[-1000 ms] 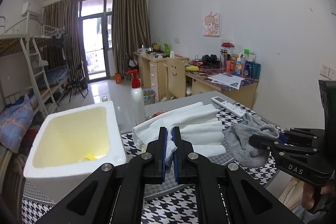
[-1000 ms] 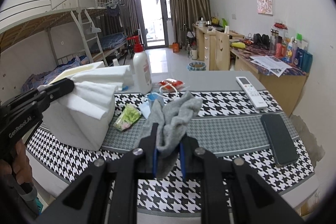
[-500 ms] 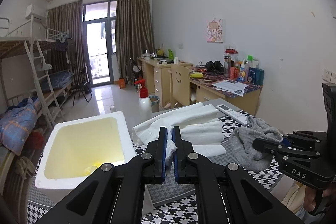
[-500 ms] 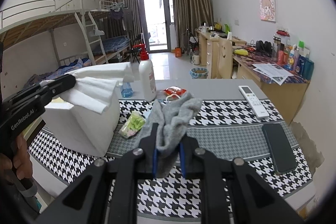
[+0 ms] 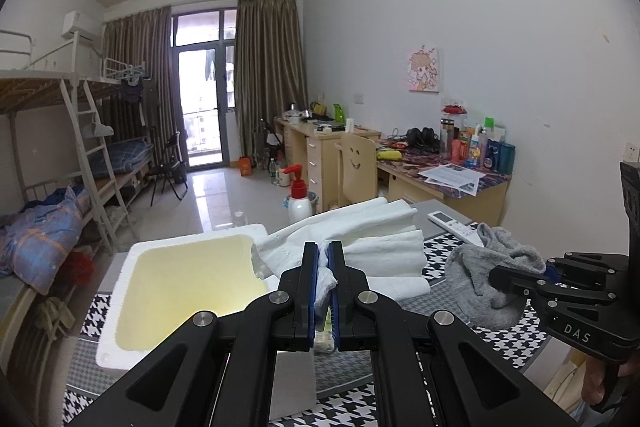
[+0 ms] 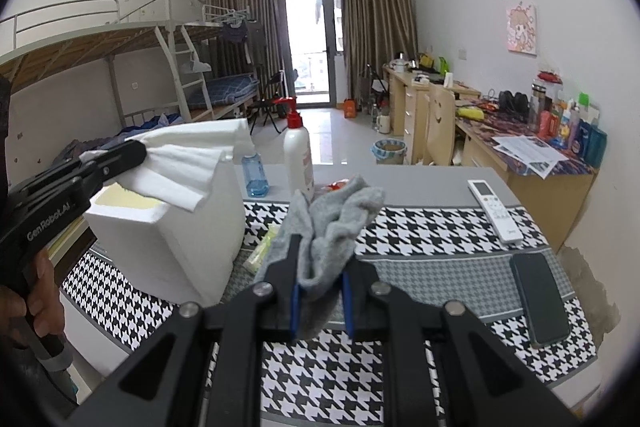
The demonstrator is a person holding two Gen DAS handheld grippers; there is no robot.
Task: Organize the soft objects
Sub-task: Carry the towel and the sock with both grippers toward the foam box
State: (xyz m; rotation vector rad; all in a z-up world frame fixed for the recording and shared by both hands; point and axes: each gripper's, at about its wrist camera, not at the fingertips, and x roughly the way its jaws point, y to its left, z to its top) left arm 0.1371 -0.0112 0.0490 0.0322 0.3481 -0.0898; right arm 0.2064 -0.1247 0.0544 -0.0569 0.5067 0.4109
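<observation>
Left tool (image 5: pixel 324 267) clenched on white cloth (image 5: pixel 372 243), right tool (image 6: pixel 320 291) grasping grey sock (image 6: pixel 332 219); clear foam box (image 5: pixel 180 291) rim fully, then release inside

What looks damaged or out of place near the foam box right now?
The foam box has a chipped rim at its far right corner. The wall below the table edge, at right, has peeling, crumbling plaster. Nothing spilled.

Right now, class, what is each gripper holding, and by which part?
The left gripper pinches the white cloth at its bunched near edge. The right gripper clamps the grey sock near its lower end.
</observation>
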